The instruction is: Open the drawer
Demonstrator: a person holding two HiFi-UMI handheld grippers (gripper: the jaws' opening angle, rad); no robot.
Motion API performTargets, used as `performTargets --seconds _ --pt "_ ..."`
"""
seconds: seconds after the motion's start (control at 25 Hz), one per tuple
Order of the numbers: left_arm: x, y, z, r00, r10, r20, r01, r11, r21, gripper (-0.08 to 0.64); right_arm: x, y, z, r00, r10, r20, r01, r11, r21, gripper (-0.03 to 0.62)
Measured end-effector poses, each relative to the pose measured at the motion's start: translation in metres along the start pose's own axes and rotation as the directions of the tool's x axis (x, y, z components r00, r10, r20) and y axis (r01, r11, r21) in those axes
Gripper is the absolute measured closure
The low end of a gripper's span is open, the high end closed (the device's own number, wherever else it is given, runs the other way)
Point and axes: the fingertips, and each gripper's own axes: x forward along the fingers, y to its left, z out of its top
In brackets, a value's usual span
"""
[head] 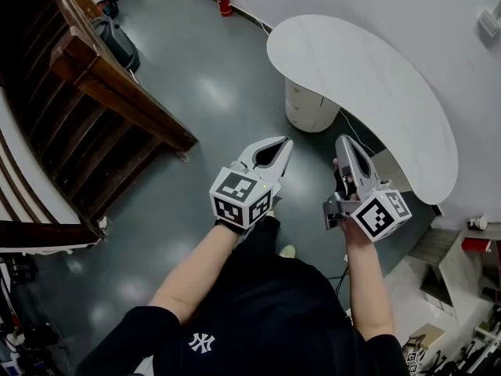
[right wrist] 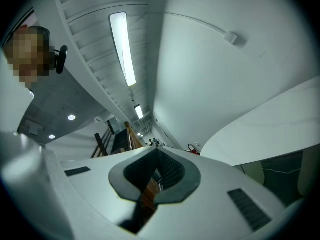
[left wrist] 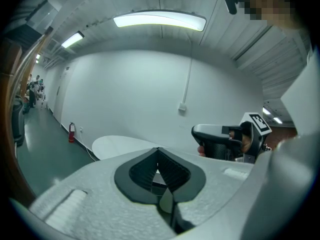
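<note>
left gripper and right gripper at frame centre, raised side by side, jaws closed tip to tip, gripping nothing; likely poised before approach. drawer unit upper centre, tucked under white desk, well apart from both. drawer fronts and handles mostly hidden by desktop.

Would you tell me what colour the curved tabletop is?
White; the tabletop shows best in the head view.
</note>
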Motion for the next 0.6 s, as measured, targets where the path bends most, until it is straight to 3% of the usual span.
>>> performTargets --seconds 0.32,0.6 --pt "0.073 0.085 -0.010 0.997 -0.057 -0.045 0.060 0.997 0.051 0.551 0.107 -0.048 -0.011 0.998 -0.058 -0.028 0.057 0.998 -0.021 0.577" --pt "0.142 0.144 -0.047 0.995 -0.072 -0.065 0.076 0.995 0.061 0.551 0.168 -0.095 -0.025 0.997 -0.070 -0.038 0.066 0.993 -0.097 0.577"
